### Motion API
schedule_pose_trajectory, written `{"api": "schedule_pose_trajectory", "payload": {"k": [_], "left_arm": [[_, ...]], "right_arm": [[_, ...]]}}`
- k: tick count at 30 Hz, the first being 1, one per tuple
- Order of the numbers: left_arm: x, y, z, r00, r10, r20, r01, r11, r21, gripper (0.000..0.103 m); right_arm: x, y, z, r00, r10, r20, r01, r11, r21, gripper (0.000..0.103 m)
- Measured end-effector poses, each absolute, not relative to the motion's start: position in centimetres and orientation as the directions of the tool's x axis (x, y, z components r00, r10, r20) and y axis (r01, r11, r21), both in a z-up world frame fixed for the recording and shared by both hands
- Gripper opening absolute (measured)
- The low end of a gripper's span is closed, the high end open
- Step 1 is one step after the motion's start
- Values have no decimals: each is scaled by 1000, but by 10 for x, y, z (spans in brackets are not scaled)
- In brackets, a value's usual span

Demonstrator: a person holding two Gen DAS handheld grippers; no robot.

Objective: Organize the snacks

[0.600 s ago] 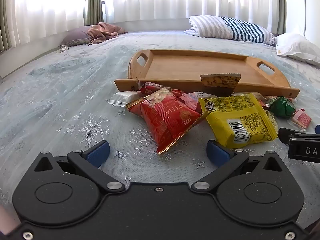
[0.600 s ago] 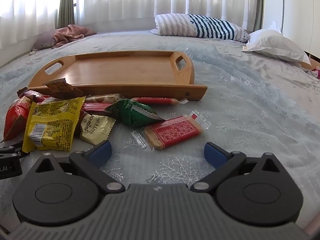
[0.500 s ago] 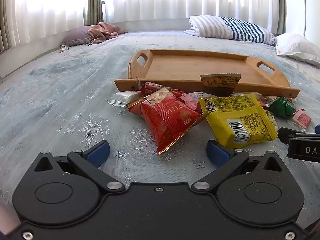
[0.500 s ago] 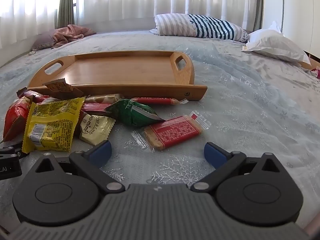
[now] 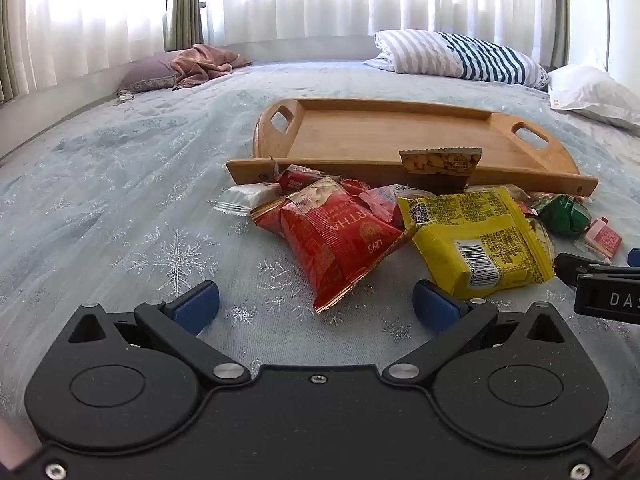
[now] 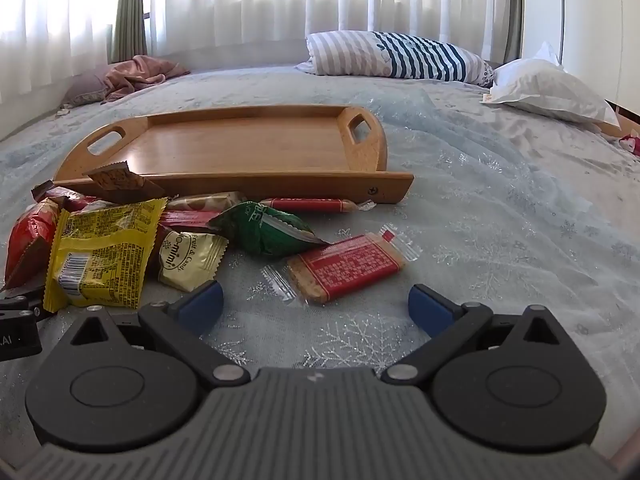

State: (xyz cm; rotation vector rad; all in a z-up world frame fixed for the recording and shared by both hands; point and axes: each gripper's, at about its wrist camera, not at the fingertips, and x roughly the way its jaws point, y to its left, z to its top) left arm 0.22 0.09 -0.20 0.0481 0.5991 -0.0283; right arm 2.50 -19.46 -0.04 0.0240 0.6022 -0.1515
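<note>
A wooden tray (image 5: 384, 140) (image 6: 240, 148) lies on the bed with nothing in it. In front of it is a heap of snack packets: a red bag (image 5: 340, 236), a yellow bag (image 5: 476, 240) (image 6: 104, 252), a green packet (image 6: 264, 228) (image 5: 566, 214), a red-labelled biscuit bar (image 6: 344, 268), a cream candy packet (image 6: 188, 260) and a brown nut packet (image 5: 440, 162) leaning on the tray's rim. My left gripper (image 5: 316, 306) stands open just short of the red bag. My right gripper (image 6: 316, 304) is open just before the biscuit bar. Neither holds anything.
The bed (image 5: 120, 200) has a pale blue snowflake cover. A striped pillow (image 6: 396, 56) and a white pillow (image 6: 548, 92) lie at the back right, a crumpled pink cloth (image 5: 204, 62) at the back left. Curtains hang behind.
</note>
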Motion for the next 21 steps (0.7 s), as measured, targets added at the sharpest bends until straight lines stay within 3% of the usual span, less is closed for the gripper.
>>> {"api": "schedule_pose_trajectory", "payload": {"k": [21], "left_arm": [[3,2,-1,824,-15,-567,42,999,35,103]], "right_arm": [[24,-194,-1,816,-135,-562,146,989,-26,103]]}}
